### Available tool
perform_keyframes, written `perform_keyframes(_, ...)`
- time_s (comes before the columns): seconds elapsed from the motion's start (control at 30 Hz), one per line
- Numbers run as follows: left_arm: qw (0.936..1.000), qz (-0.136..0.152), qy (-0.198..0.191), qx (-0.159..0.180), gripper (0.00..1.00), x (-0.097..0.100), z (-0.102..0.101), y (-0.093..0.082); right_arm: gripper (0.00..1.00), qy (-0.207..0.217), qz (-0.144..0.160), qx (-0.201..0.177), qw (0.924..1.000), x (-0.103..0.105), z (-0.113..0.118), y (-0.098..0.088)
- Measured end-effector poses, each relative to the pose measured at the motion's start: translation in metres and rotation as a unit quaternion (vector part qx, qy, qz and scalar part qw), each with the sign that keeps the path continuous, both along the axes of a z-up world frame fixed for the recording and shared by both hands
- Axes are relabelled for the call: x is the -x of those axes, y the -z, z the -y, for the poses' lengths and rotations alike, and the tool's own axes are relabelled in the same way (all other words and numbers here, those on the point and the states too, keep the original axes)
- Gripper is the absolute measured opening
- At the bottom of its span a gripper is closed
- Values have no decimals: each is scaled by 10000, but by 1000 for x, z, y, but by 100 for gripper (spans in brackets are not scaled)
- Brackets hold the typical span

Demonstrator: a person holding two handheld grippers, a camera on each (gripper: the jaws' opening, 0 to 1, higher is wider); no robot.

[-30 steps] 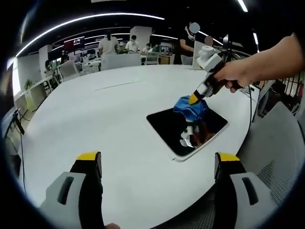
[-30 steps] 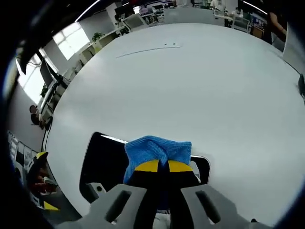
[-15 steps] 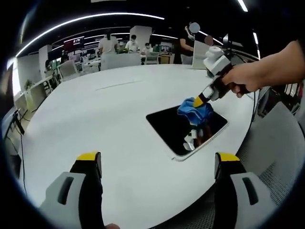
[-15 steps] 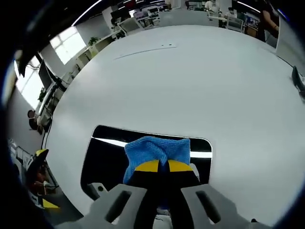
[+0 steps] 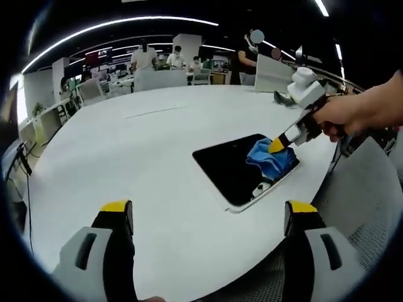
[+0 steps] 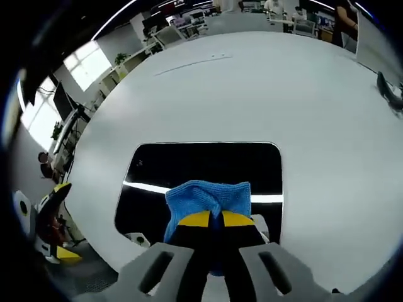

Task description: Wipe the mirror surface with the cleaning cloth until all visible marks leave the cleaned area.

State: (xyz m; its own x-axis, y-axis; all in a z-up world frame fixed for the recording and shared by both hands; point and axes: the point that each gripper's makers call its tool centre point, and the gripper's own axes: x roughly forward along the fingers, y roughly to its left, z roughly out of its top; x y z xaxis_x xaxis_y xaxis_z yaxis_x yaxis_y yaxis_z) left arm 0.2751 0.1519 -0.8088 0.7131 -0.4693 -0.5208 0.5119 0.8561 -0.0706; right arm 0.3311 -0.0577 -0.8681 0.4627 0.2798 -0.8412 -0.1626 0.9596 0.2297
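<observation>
My right gripper, clamped on the crumpled blue microfibre cloth, is now dragging it across the dark rectangular white-framed mirror towards the mirror's right-hand corner; a second ago the cloth sat up at the far edge. In the left gripper view my hand sits further right and lower than before. In the right gripper view far more of the black glass now lies ahead of the cloth, where earlier only a thin strip showed beyond it, and the bright reflected light streak now runs just behind the cloth.
</observation>
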Motion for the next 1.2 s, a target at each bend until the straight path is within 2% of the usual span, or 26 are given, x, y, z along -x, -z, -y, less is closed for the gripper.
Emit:
perform_keyframes(0.3, 9998, -2, 130, -166, 99, 1, 0, 3, 0, 35, -17, -37, 10000, 14, -2, 1)
perform_keyframes(0.4, 9993, 186, -45, -320, 99, -3, -9, -2, 0, 27, -47, -58, 10000, 22, -3, 1)
perform_keyframes(0.47, 9998, 173, -54, -128, 99, -2, -7, -5, 0, -5, -33, -60, 10000, 27, -3, 1)
perform_keyframes(0.57, 9996, 185, -10, -189, 99, -1, -6, -4, 0, 0, -39, -82, 10000, 32, -3, 0)
perform_keyframes(0.77, 9998, 58, -164, 109, 99, 0, -6, -5, 0, -18, -90, -49, 9999, 40, -4, 0)
perform_keyframes(0.9, 10000, 70, -55, 21, 99, 0, -4, -3, 0, -41, -293, -135, 9995, 47, -7, 0)
perform_keyframes(1.0, 9999, 144, 7, -34, 99, 0, -2, -5, 0, -35, -172, -225, 9996, 50, -6, 0)
perform_keyframes(1.2, 9999, 130, -38, -4, 99, 1, -3, -6, 0, -108, -196, -250, 9994, 53, -4, 0)
